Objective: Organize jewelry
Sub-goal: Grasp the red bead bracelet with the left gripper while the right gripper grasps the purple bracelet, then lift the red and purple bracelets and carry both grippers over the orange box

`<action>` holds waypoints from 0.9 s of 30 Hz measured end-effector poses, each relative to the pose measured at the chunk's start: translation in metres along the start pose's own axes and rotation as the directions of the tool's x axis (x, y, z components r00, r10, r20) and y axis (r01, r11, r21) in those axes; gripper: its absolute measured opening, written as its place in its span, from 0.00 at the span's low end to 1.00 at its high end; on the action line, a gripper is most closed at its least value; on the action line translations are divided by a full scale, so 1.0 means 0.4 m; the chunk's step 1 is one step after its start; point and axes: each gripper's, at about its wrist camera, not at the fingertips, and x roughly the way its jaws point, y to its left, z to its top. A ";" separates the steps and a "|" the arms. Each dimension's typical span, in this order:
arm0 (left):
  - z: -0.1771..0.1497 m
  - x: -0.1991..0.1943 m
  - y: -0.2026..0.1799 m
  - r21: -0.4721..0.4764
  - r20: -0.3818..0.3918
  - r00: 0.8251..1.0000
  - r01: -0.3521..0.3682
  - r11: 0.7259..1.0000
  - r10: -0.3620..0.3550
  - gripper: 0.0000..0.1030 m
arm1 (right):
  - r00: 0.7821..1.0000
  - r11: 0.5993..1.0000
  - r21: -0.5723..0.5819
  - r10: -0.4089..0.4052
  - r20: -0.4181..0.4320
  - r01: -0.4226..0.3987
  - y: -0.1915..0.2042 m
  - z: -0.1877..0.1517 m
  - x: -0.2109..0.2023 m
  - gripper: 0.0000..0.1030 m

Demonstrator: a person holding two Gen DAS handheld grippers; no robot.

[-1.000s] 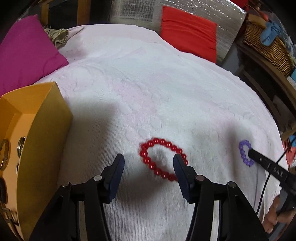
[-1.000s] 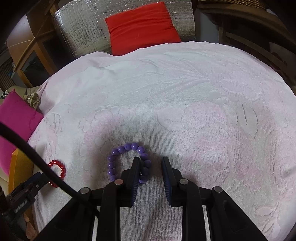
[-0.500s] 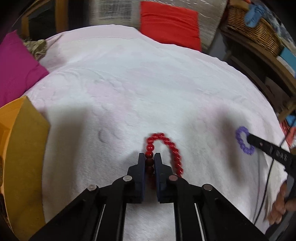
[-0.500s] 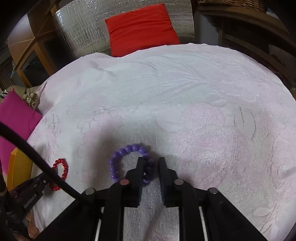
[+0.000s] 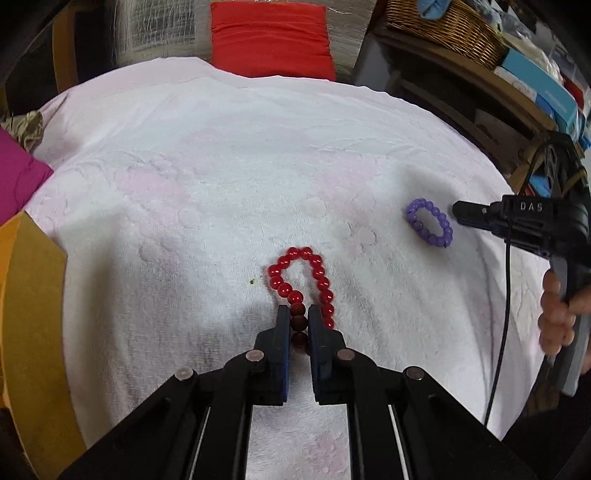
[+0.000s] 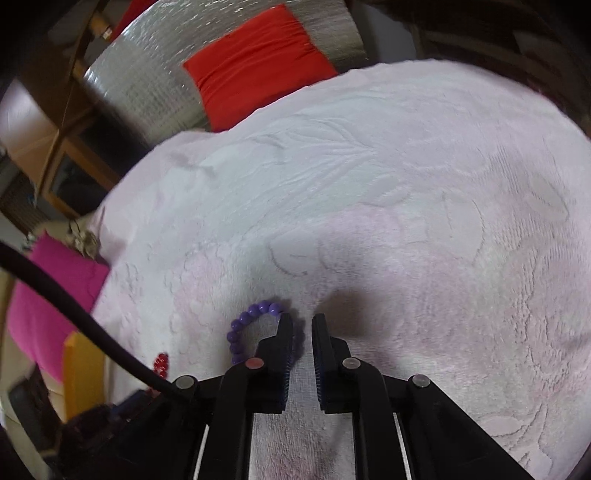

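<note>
red cushion (image 5: 271, 38), magenta pillow (image 6: 48, 295), wicker basket (image 5: 443, 27)

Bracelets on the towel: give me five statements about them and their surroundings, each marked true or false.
1. The left gripper has its fingers closed on the red round-bead bracelet. True.
2. The purple round-bead bracelet is inside the orange cardboard box. False: it is out over the white terry towel, by the right gripper.
3. The two bracelets touch each other. False: bare towel separates them.
4. The orange box stands to the left of the left gripper. True.
5. A red fabric cushion sits beyond the towel's far edge. True.
</note>
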 end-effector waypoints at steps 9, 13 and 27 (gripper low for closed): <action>0.008 -0.022 0.050 -0.051 0.031 0.999 -0.034 0.998 0.036 0.40 | 1.000 0.997 -0.072 0.005 -0.006 -0.005 0.048 0.001 0.004 0.64; -0.005 -0.028 0.035 -0.013 0.033 0.999 -0.008 1.000 0.008 0.47 | 0.999 0.980 -0.199 -0.028 0.019 0.032 0.099 -0.024 0.014 0.69; -0.005 0.014 0.043 -0.029 0.019 0.999 0.031 0.999 -0.031 0.16 | 0.973 0.879 -0.418 -0.194 0.121 0.228 0.160 -0.076 0.064 0.20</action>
